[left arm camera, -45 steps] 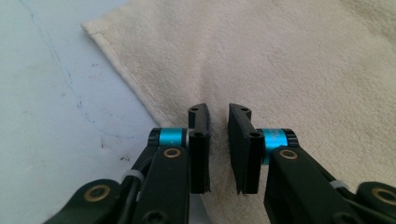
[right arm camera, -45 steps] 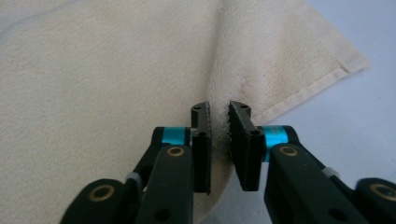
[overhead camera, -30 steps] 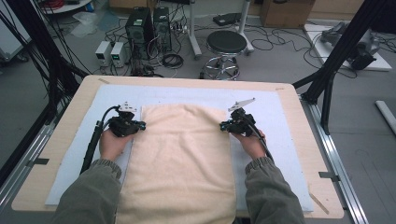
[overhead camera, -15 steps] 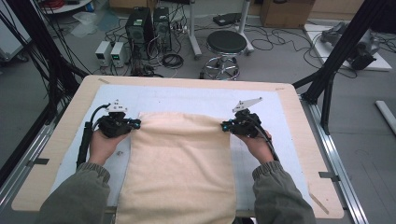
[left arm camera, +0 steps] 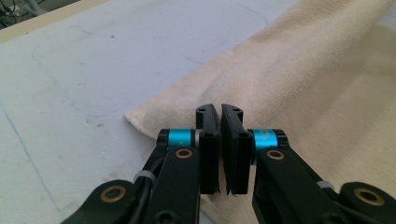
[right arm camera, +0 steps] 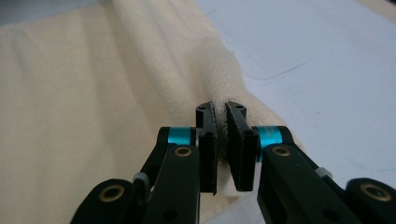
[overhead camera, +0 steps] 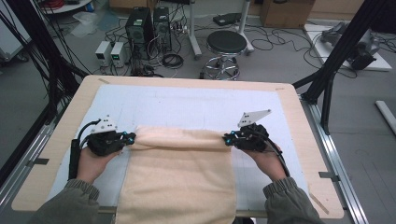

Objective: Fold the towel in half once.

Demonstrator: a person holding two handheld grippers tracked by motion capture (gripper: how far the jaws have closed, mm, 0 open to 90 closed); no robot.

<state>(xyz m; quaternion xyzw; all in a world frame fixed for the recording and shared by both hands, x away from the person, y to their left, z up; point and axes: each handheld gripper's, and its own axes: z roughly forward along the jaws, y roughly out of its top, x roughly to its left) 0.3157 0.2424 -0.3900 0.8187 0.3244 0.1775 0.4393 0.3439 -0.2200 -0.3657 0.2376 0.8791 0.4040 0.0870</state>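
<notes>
Past my table [overhead camera: 299, 121] — pale wood rim, white mat [overhead camera: 187, 107] on top — the grey floor [overhead camera: 280, 51] is strewn with black cables. A round black stool [overhead camera: 226, 44] stands there, two dark computer towers [overhead camera: 148, 23] to its left, cardboard boxes [overhead camera: 285, 11] behind.

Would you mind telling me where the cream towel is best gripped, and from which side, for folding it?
Probably at the two far corners of the cream towel, one gripper from each side edge, reaching inward. It lies flat with its far edge bunched into a raised ridge, giving something to pinch. The left gripper and right gripper sit there.
</notes>
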